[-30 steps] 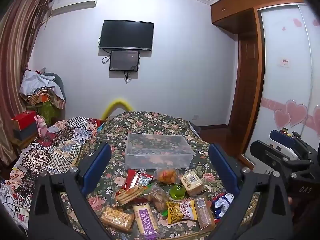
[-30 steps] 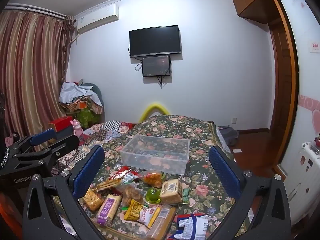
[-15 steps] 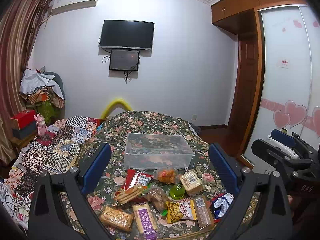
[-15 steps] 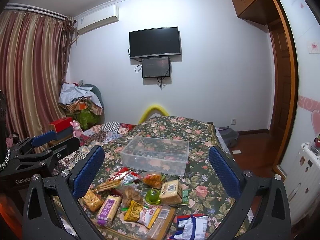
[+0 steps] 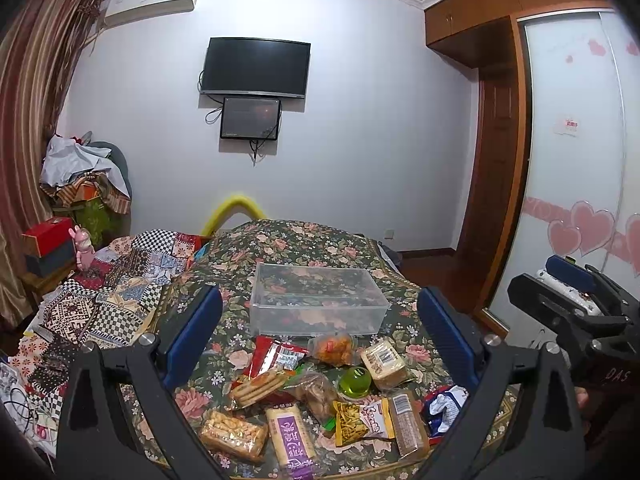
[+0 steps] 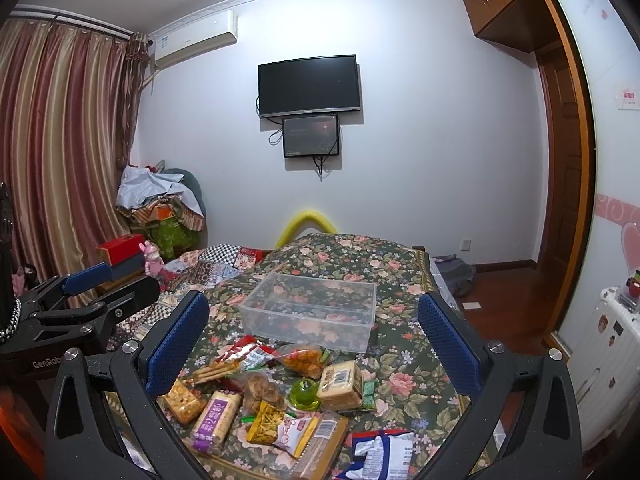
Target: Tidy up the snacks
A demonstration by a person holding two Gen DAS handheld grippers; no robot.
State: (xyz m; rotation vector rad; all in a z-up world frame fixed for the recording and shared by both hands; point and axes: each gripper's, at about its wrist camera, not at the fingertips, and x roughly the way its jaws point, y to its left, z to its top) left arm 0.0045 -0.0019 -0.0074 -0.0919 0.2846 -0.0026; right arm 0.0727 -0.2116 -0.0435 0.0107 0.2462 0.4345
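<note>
A clear plastic box (image 5: 318,304) stands empty on the floral tablecloth (image 5: 296,240); it also shows in the right wrist view (image 6: 310,310). Several snack packs lie in front of it: a purple biscuit pack (image 5: 291,438), a green jelly cup (image 5: 355,380), a yellow snack bag (image 5: 360,420) and a wrapped cake (image 5: 384,362). My left gripper (image 5: 318,344) is open and empty, held above the snacks. My right gripper (image 6: 312,348) is open and empty too, above the same pile (image 6: 264,392). Each gripper shows at the edge of the other's view.
A patchwork quilt (image 5: 120,292) lies to the left of the table. A wardrobe with heart stickers (image 5: 580,200) and a wooden door (image 5: 496,184) stand to the right. A white radiator (image 6: 612,344) is at the far right. Curtains (image 6: 60,160) hang at the left.
Both views have shifted only slightly; the scene sits marginally lower in the left wrist view. Both grippers stay open and no snack has moved.
</note>
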